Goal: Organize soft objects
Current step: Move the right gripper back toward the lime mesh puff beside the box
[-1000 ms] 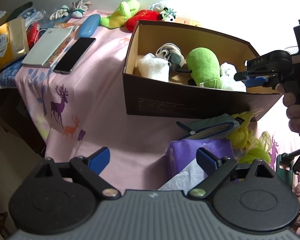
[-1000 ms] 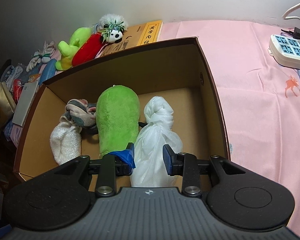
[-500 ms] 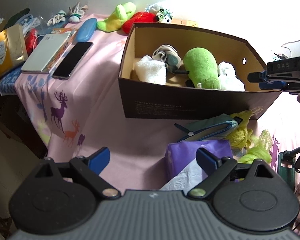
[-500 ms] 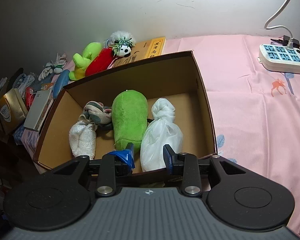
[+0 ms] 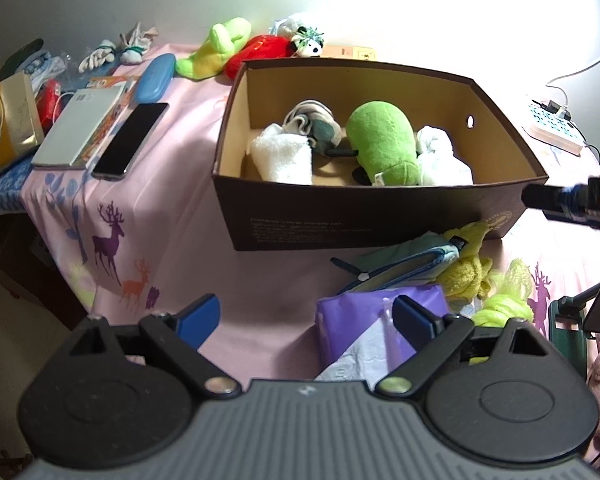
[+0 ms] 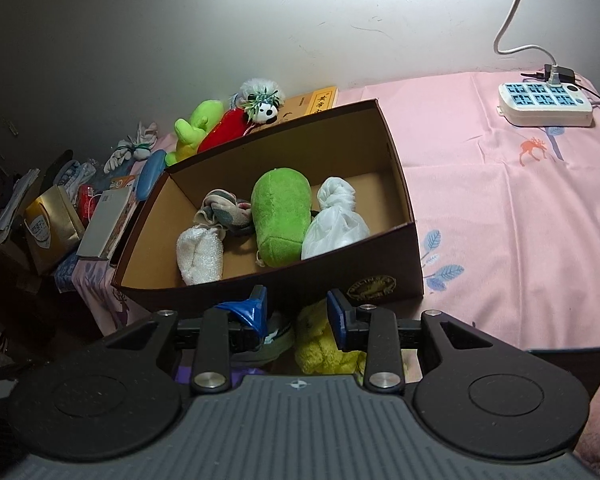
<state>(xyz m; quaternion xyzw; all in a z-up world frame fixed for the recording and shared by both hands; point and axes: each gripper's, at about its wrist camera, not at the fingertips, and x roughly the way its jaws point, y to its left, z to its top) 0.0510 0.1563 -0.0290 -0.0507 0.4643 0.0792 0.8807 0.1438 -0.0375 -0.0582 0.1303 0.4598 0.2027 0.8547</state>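
L gripper point(image 5: 306, 316): fingers wide apart, empty. R gripper point(image 6: 296, 312): fingers just been opening, narrow gap, nothing gripped.

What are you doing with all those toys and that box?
A person with a hand-held gripper in each hand is tidying soft things into the brown box. The green plush, white bag and rolled cloths are already inside. The right hand-held gripper is empty, its jaws just opening; the left one waits open.

Home bedroom, by the look: pink deer-print bedsheet point(image 6: 500, 208) against bare wall. Plush toys point(image 5: 220, 46) at 11 o'clock, phone point(image 5: 130, 140) at 10, power strip point(image 6: 544, 104) at 2, cardboard box point(image 5: 380, 216) centre.
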